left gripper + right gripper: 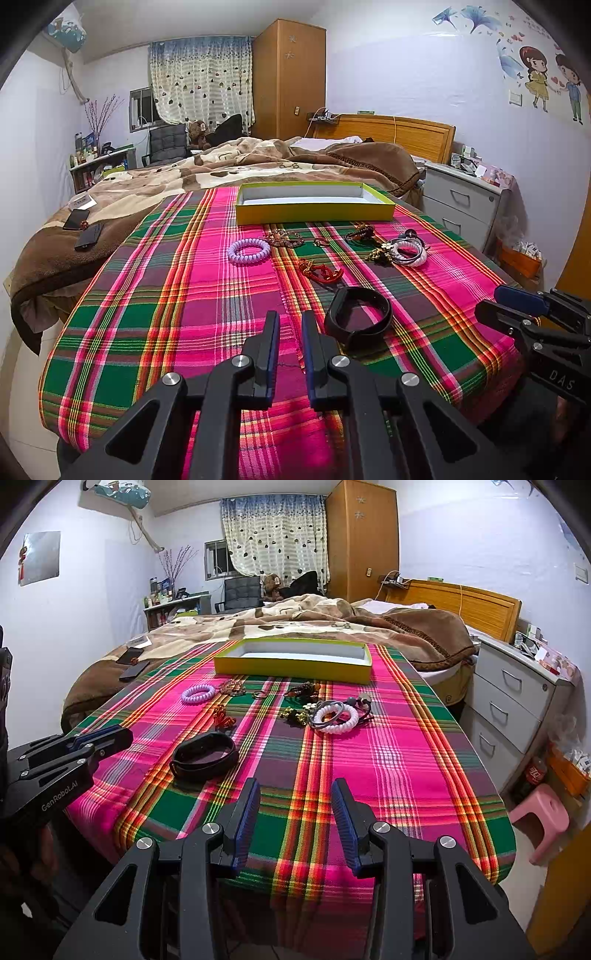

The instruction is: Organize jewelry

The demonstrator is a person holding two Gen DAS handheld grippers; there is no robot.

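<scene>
Right, both grippers hover over the near edge of a woven plaid cloth (155, 295) in pink, green and orange. Left gripper (289, 317): flat blue-padded fingers set narrow, a slim gap, nothing between them. Right gripper (295, 786): ribbed blue pads spread wide, nothing in there either. Closest jewelry is a smooth black band (357, 320), an oval loop lying flat just ahead and to the right of the left fingertips. Beyond it, a knotted red cord piece (323, 272). Further back, a lilac coil tie (248, 250), springy and round, sits beside a brown beaded cluster (286, 238). A small metal ring (321, 242) lies near the middle, and a dark beaded piece (303, 690) behind it. On the right, a white coil tie (336, 718) overlaps thin grey hoops (325, 710), with gold flower bits (295, 713) touching. At the far end stands a shallow rectangular yellow box (314, 212), white inside, nothing visible in it. Rumpled fleecy brown blanket (258, 158) behind.
</scene>
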